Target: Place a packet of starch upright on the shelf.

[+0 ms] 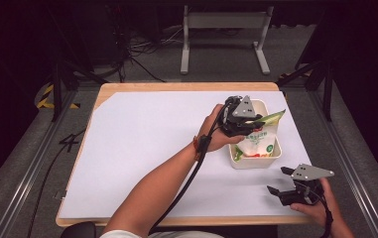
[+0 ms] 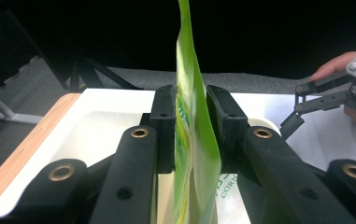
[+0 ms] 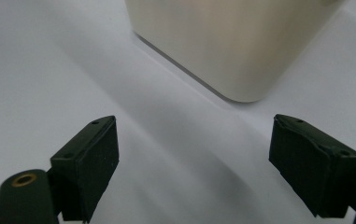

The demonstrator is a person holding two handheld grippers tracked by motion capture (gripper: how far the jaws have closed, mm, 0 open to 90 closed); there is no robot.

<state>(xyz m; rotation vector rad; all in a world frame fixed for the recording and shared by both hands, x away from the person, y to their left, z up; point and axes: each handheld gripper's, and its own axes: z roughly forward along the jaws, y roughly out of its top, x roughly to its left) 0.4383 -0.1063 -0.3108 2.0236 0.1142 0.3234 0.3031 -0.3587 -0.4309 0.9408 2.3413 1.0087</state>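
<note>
2 tongs: left tongs (image 2: 190,128) loosely flank green-and-white plastic snack pouch (image 1: 259,139) standing in cream plastic bin (image 1: 254,161), release step, next lift clear; right tongs (image 3: 194,163) apart, idle over white tabletop (image 1: 142,148).

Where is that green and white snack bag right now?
In the high view the snack bag stands in the cream bin at the table's right side, its green top edge between the left tongs.

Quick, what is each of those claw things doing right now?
Left gripper: open, jaws just off the green snack pouch between them.
Right gripper: open, holding nothing.
</note>
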